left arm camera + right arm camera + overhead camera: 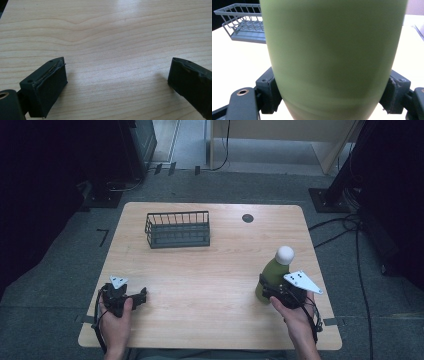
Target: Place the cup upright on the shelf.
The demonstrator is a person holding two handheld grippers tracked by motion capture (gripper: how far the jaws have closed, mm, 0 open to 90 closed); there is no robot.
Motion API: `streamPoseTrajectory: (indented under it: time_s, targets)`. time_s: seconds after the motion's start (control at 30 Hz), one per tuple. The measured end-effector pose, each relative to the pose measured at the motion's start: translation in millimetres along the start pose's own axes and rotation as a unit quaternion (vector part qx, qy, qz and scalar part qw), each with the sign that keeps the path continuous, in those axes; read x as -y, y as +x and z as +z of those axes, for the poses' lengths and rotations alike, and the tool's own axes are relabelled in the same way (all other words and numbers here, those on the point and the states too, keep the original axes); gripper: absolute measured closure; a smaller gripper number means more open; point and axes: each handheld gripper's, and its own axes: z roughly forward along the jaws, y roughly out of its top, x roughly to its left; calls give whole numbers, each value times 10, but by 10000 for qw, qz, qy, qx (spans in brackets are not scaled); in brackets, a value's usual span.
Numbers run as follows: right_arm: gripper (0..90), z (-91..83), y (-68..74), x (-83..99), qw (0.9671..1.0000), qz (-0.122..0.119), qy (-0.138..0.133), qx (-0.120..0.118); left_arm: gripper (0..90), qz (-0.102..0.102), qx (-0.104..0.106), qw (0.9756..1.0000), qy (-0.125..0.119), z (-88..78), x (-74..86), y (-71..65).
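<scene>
On the wooden tabletop (210,275) one wire basket (178,229) and one green bottle (274,272) are seen, the bottle clamped near the right edge by the right gripper (267,287), whose fingers are pressed against its sides, while the left gripper (141,296) fingers are spread wide.

The bench (210,285) is a rectangular top of light wood with rounded corners and a plain grain that runs across its width. A dark wire basket (178,229) stands on it toward the far left, with bare wood all around it. A small dark round disc (247,218) sits in the surface near the far edge, right of the basket. A green bottle (273,275) with a white cap stands upright near the right front corner, well apart from the basket.
</scene>
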Motion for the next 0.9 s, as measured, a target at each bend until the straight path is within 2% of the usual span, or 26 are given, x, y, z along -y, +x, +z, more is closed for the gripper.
streamPoseTrajectory:
  time_s: [0.33,0.43,0.9]
  targets:
    - [203,52,75,-58,9997,-46,39,-219,25,-23,0,10000,-20,3,1,-3]
    - [203,70,103,-96,9995,8,24,-304,25,-6,-4,10000,-9,1,0,-1]
    - [205,158,281,-260,9984,-36,-43,-563,25,-4,-6,10000,-6,1,0,-1]
